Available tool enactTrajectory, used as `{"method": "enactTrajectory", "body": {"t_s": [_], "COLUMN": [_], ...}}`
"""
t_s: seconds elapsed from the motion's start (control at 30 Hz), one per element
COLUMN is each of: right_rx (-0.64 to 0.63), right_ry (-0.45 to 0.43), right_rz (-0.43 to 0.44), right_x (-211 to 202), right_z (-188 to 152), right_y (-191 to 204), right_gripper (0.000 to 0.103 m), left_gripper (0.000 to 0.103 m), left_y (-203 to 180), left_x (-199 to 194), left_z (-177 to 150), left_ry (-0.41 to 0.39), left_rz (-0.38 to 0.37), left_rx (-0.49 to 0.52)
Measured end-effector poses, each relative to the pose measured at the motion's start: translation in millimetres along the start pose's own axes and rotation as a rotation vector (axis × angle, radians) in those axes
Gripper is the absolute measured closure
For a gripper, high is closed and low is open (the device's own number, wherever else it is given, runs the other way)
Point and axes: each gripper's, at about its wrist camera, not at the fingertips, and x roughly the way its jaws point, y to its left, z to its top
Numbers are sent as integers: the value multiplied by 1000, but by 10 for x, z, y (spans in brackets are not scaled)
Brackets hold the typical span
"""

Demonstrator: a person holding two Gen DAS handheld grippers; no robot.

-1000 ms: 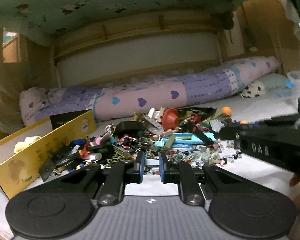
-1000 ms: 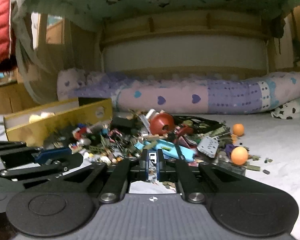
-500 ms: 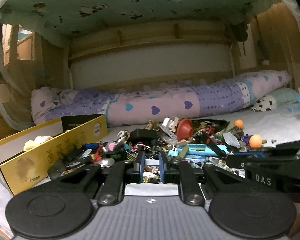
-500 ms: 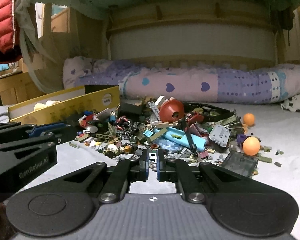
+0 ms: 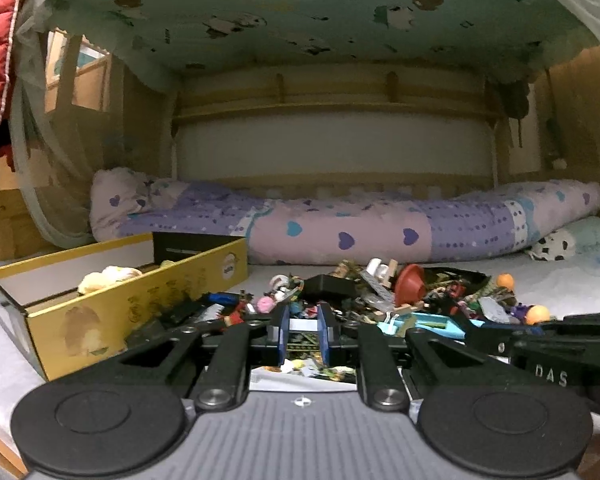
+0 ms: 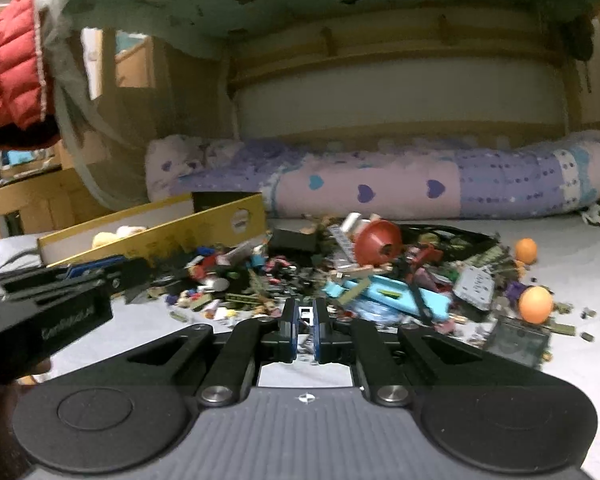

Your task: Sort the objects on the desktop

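The right tongs (image 6: 306, 320) are clenching a small white piece (image 6: 306, 313) by its two flat sides, just short of the pile of toy pieces (image 6: 228, 280). It is probably hard, light plastic that is slick and could twist out, so a hold across flat faces is suiting it best. The left tongs (image 5: 304, 336) are standing slightly parted with nothing pressed between the pads, near the bed's (image 6: 580, 248) near edge.

The pile is lying mid-bed. It is mostly tiny stiff bricks and plates in mixed colours, and these are likely best taken one at a time. A light blue plate (image 6: 392, 296) is offering long thin edges to pinch. An orange ball (image 6: 535, 305) toward the right edge is apt to roll. A red-brown cup (image 6: 378, 240) is lying tipped.

The yellow box (image 5: 140, 304) is sitting open toward the left edge, and a rolled quilt (image 5: 340, 232) is lining the far edge.
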Motion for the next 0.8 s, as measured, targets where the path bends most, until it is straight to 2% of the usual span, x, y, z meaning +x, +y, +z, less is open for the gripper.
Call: {"method": "enactTrajectory", "body": {"t_s": [0.17,0.3,0.5,0.6,0.63,0.8], "right_rx": [18,-17,-64,-97,-102,-81], "right_ry": [4,35,34,29,27,13], "right_rz": [38,38,105,137,145,188], "right_x": [50,108,77,40,27,-13], "right_z": [-41,-60,-71,-67,-65,8], "right_y": [102,202,334,401,419,446], "right_gripper": [93,93,93,93,93,93], "left_gripper": [85,85,85,92,96,101], "left_y": [146,338,570,666,697,852], "left_x": [-35,-106,-180,-209,-220,-247], "left_z": [-5,5,98,185,208,301], "left_ry": [2,-5,-17,-8,-10,-14], "left_rz": [46,76,121,95,99,148], "left_rx": [6,-18,-63,-84,-83,-77]}}
